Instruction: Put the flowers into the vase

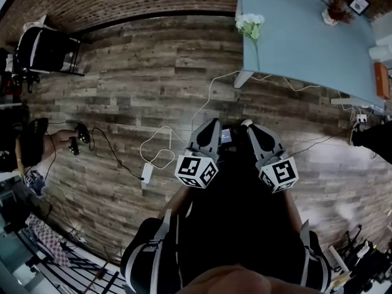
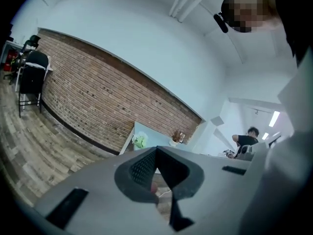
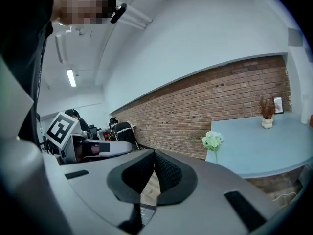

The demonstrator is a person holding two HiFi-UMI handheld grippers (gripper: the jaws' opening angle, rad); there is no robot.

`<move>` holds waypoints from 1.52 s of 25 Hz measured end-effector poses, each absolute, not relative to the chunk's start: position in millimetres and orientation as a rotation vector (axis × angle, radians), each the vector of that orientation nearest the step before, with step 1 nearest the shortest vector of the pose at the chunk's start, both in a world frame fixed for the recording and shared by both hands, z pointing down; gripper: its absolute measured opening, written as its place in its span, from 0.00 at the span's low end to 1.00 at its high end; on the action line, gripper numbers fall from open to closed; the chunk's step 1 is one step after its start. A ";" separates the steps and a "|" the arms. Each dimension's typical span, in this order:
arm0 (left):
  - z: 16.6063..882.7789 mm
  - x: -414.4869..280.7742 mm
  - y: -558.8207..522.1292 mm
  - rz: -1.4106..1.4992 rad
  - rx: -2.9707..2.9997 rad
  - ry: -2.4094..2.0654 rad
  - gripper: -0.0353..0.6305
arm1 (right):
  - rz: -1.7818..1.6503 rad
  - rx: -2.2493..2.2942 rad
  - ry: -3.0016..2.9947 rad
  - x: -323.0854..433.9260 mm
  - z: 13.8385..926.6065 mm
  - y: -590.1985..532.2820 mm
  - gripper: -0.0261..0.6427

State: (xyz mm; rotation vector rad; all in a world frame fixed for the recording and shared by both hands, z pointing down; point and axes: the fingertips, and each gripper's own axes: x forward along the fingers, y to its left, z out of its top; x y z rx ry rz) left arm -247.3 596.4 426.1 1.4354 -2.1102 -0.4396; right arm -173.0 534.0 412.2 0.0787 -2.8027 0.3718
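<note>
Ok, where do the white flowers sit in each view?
Head view: flowers near the top, right of centre, at the blue table's edge.
Left gripper view: flowers small, just left of centre.
Right gripper view: flowers right of centre.
Shared landmark: the blue table.

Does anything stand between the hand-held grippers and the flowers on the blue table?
Nothing visible blocks the way. Between the left hand-held gripper, the right hand-held gripper and the flowers at the table corner there is only wooden floor, with a white cable lying flat.
</note>
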 end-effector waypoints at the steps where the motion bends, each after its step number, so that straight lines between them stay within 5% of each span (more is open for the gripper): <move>1: 427.0 -247.3 593.5 -0.449 1.433 -2.089 0.11 | 0.339 0.081 -2.792 -175.4 413.1 535.2 0.06; 7: 440.6 -266.2 567.8 -0.402 1.308 -2.124 0.11 | -0.139 -0.177 -2.741 -213.9 428.9 546.8 0.06; 25: 404.8 -296.5 382.5 -0.149 1.410 -2.241 0.11 | 0.238 -0.351 -2.827 -243.3 435.1 378.7 0.06; 38: 418.6 -410.5 361.7 -0.284 1.359 -2.200 0.11 | 0.127 -0.140 -2.649 -337.3 457.9 337.1 0.06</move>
